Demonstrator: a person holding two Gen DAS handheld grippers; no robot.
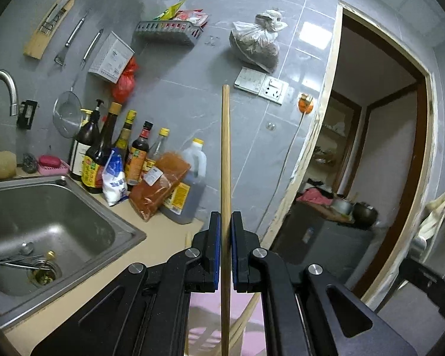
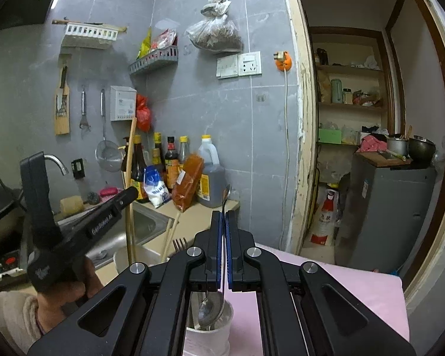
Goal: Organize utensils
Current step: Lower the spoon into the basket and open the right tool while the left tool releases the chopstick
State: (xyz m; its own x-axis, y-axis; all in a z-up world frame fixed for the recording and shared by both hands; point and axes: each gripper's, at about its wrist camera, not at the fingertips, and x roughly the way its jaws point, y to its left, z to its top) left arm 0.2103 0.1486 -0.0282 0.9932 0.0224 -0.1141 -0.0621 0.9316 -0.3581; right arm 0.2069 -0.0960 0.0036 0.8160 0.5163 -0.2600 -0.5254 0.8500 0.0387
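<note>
A: How many chopsticks point(image 1: 225, 160)?
B: Three: one clamped upright, two leaning in the holder.
A: Spoons point(image 2: 212, 311)?
B: One, plus one fork point(image 2: 180, 241).
A: Bottles point(image 2: 171, 160) on the counter?
B: Six or so; they overlap. One oil jug point(image 2: 211, 172), too.
A: Cups point(image 2: 208, 339)?
B: One white.

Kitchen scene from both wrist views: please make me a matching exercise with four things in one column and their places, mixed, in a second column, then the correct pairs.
Things:
1. chopstick
2. metal spoon
3. strainer
4. pink soap dish

Places:
A. hanging on the grey tiled wall
B. on the counter behind the sink
C. clamped in the left gripper
D. clamped in the right gripper, bowl end over a white cup

Pairs: 1-C, 2-D, 3-A, 4-B
</note>
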